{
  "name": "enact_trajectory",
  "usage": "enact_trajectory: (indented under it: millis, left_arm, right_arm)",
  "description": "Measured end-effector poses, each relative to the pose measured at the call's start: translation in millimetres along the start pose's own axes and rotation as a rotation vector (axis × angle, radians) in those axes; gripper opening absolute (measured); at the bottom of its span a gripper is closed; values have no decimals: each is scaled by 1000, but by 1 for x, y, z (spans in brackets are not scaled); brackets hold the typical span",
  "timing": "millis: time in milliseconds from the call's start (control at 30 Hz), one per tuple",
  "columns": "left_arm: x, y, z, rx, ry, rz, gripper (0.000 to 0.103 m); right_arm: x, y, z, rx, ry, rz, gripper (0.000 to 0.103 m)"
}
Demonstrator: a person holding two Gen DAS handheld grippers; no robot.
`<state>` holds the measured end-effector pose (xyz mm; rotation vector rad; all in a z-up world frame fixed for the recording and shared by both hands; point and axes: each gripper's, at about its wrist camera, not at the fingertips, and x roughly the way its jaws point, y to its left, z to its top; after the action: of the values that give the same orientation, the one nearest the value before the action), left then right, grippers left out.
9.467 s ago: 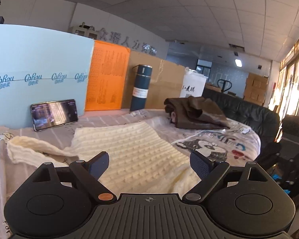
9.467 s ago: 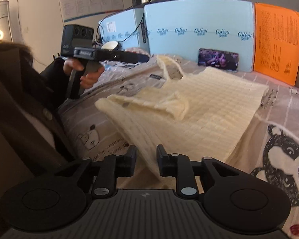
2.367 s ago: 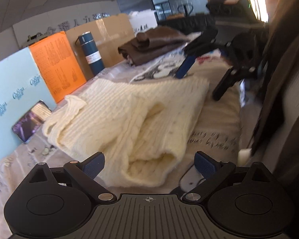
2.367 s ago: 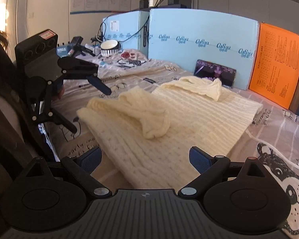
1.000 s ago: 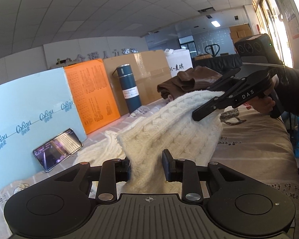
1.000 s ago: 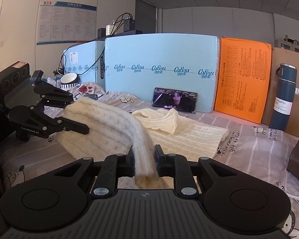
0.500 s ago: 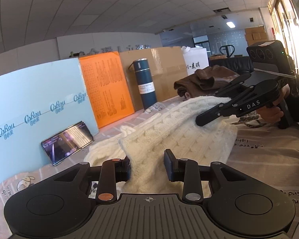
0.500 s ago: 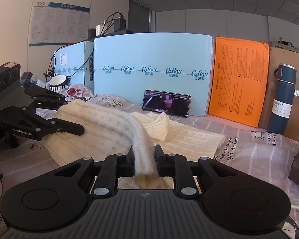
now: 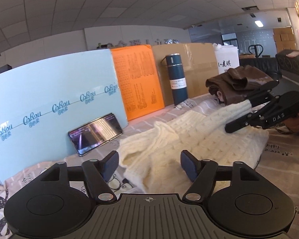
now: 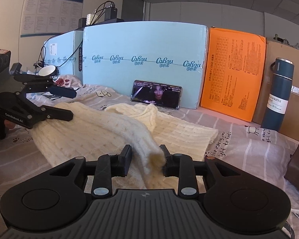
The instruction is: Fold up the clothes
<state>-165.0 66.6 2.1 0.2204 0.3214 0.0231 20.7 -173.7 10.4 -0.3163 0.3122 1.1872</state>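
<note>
**Q:** So where's the sweater and what are the two grippers doing with it?

**A:** Cream cable-knit sweater [image 10: 101, 131] is lying on the table, which has a cartoon-print sheet [image 10: 249, 145] over it. One fold of the knit runs across the top of the rest, from the left gripper [image 9: 149, 164] side over to the right gripper [image 10: 146, 160].

**Q:** Fingers?

**A:** Left ones are spread wide apart with nothing pinched, the sweater's near edge just sits on the sheet between and past them. In the right wrist view you can see that same gripper from the side, lower finger resting on or right above the knit, upper finger clear of it. Right fingers are partly apart with the rolled end of that fold sitting between them. It touches the right-hand finger and there's a visible gap on the other side, so it looks loose, not squeezed.

**Q:** What else is on there?

**A:** Smartphone [image 10: 156, 94] with its screen lit, leaning on a light blue foam board [image 10: 145, 45]. Orange printed sheet [image 10: 232, 73] next to that, then a dark blue thermos bottle [image 10: 279, 93] in front of a cardboard box [image 9: 197, 65]. A brown garment [image 9: 237, 83] is bundled up past the far end of the sweater. A hand [image 9: 297, 122] grips the right gripper's handle.
</note>
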Motion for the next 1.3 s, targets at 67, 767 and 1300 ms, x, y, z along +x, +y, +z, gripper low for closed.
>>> enact_trajectory:
  millis: [67,767,1300]
  left_arm:
    - [0,2,-1,1,6,-19,87]
    - [1,3,5,40,21,94,88]
    - [-30,-50,-13,398,111,-63,98]
  right_arm:
    - [3,-1,0,-8,14,-20,40]
    - [-4,3,1,-96,30,-117,81]
    - [-28,51,-11,-277,102,48,84]
